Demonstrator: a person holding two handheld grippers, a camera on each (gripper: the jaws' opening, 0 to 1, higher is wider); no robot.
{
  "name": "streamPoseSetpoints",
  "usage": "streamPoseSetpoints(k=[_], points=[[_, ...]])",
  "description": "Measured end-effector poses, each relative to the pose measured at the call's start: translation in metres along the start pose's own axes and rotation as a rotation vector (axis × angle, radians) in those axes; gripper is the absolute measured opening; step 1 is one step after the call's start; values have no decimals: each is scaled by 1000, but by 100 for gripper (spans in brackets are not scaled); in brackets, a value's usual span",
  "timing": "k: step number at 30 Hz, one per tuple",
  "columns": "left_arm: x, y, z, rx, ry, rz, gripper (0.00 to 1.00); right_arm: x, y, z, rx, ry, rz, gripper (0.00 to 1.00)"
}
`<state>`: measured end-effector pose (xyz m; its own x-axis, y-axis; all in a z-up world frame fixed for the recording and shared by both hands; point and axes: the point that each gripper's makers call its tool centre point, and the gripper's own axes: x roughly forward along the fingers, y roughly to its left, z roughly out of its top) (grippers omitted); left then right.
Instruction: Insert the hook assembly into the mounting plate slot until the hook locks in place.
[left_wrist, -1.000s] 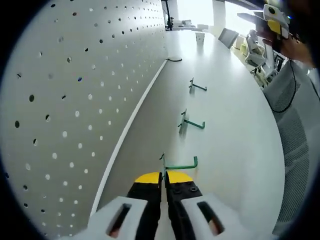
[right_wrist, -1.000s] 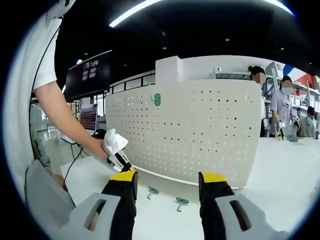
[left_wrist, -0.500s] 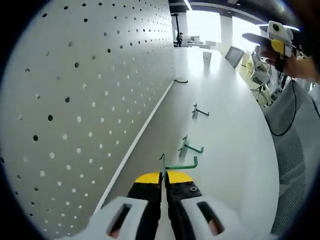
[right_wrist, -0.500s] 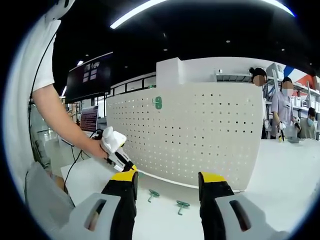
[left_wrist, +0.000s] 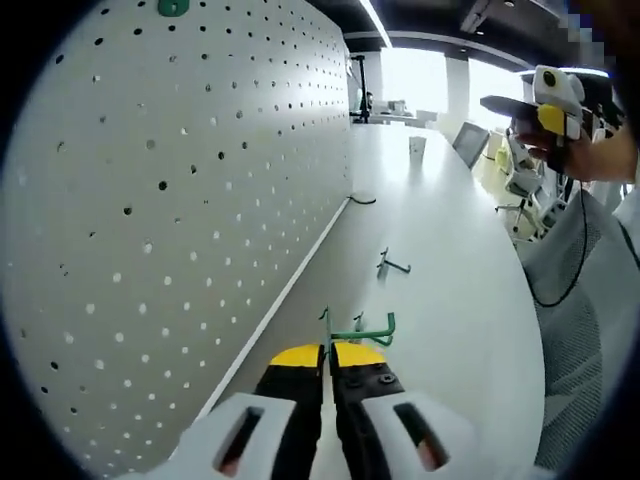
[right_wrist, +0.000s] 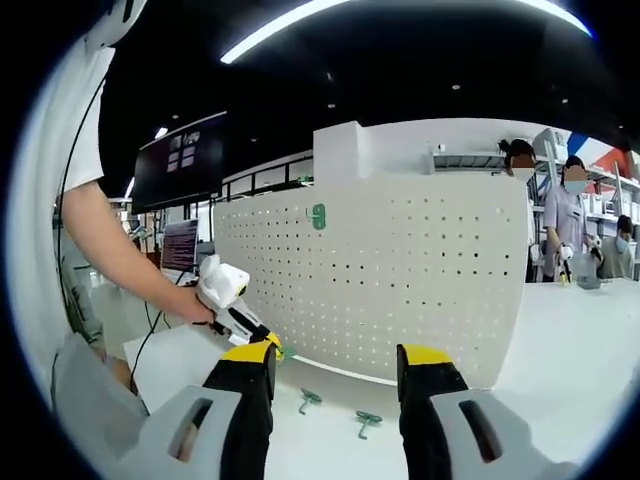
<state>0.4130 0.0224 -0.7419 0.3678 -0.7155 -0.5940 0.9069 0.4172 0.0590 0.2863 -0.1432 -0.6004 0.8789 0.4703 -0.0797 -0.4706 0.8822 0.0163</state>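
Hook (left_wrist: 362, 328) up off the table — held tight in the left gripper (left_wrist: 328, 352).
It has risen beside the pegboard (left_wrist: 180, 200); pushing in comes next. Right gripper (right_wrist: 335, 362) jaws wide, holding nothing.

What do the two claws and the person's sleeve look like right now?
Both claws share one build: white moulded bodies with slotted openings, black jaws and yellow tips. On the left claw two small screws show in a black jaw. The right claw looks the same. The person wears a white short sleeve, and a thin black cable runs down over it.
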Motion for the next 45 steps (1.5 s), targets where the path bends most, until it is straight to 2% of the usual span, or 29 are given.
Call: streamPoseSetpoints(k=[9,20,23,36,45], points=[[-10,-4,25,-31,-89,23,2,3,5,6,4,-14,12,47],[-22,-18,49,-12,-168,29,2,9,15,16,-14,-27,41,47],[-27,-21,58,-38,-206,31,2,10,19,17,-16,-29,48,47],[-50,-31,93,-45,-322,60,2,12,26,26,-6,-51,60,47],[-60,-37,117,-28,-376,65,2,12,29,32,-5,-64,64,47]])
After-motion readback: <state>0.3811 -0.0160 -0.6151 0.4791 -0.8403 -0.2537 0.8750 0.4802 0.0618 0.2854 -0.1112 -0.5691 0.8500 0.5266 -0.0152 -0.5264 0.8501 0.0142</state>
